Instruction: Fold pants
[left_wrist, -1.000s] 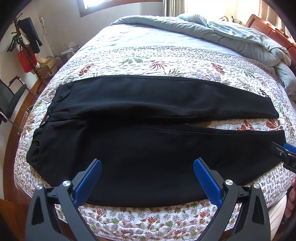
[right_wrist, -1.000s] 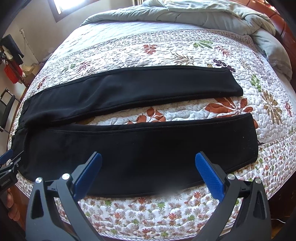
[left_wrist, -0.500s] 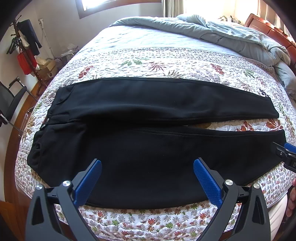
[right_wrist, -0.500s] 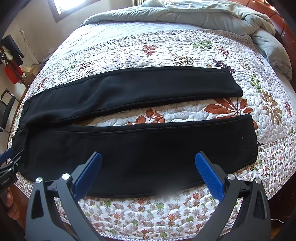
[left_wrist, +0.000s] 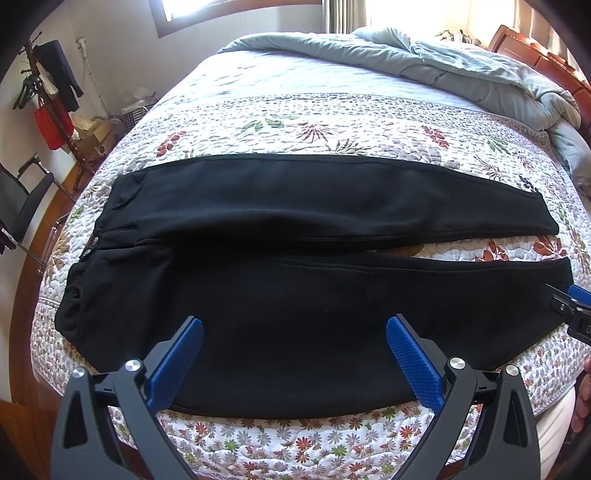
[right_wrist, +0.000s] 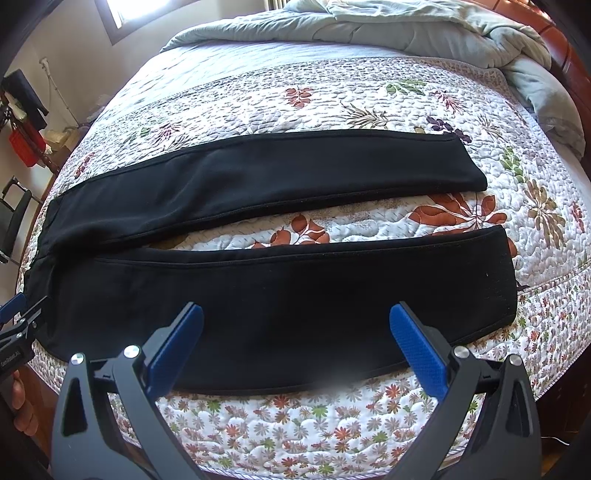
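On left gripper (right_wrist: 16, 325), faint unreadable lettering.

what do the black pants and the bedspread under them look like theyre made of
The pants look like a thick, soft knit, maybe fleece or brushed cotton: matte black, no sheen, limp and flat with stitched seams. The bedspread looks like quilted cotton or a blend: puffy, pebbly stitching over a printed floral pattern, matte. The exact fibre of either cannot be told from the pictures.
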